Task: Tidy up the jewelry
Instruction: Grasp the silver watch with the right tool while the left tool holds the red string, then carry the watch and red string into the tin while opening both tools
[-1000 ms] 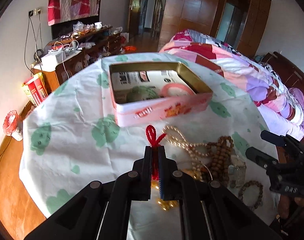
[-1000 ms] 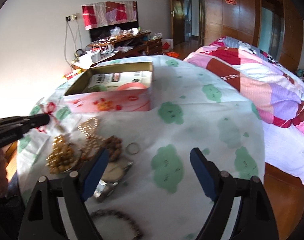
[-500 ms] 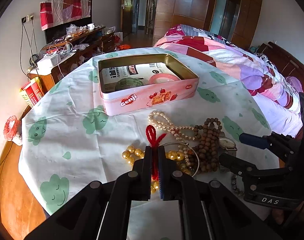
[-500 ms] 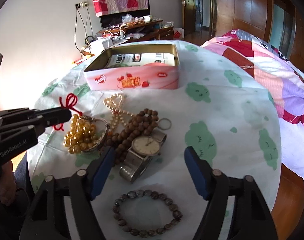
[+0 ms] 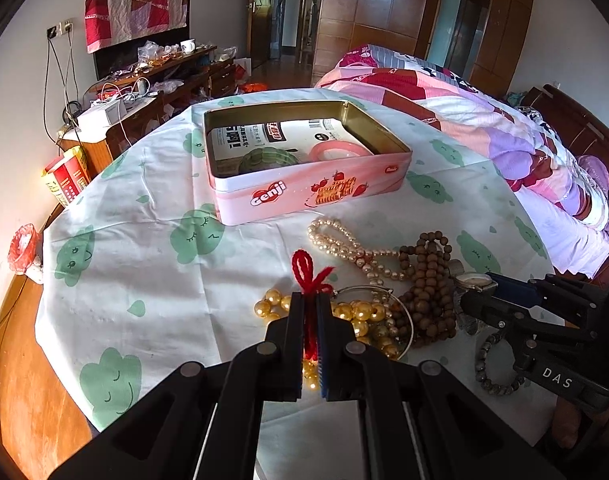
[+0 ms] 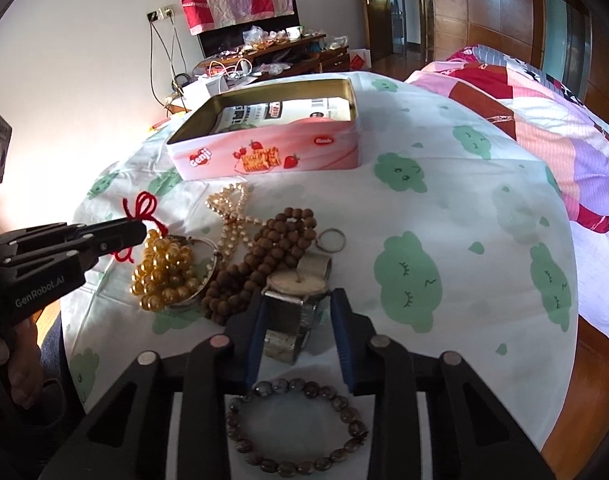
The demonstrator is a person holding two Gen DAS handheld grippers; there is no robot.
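While left fingers (image 5: 310,320) pinch red yarn (image 5: 310,270), right fingers (image 6: 298,320), just narrowing, flank a watch (image 6: 296,284) on the cloud-print tablecloth (image 6: 444,208).

Patchwork quilt (image 5: 484,120) on bed; cluttered sideboard (image 5: 160,80) behind.

Left tongs (image 5: 310,320): matte black plastic arms with round silver screw heads and white "GenRobot.AI" lettering on the side. Right tongs (image 6: 298,320): same black frame, blue pads (image 6: 341,336) lining the fingers, "DAS" printed in white.
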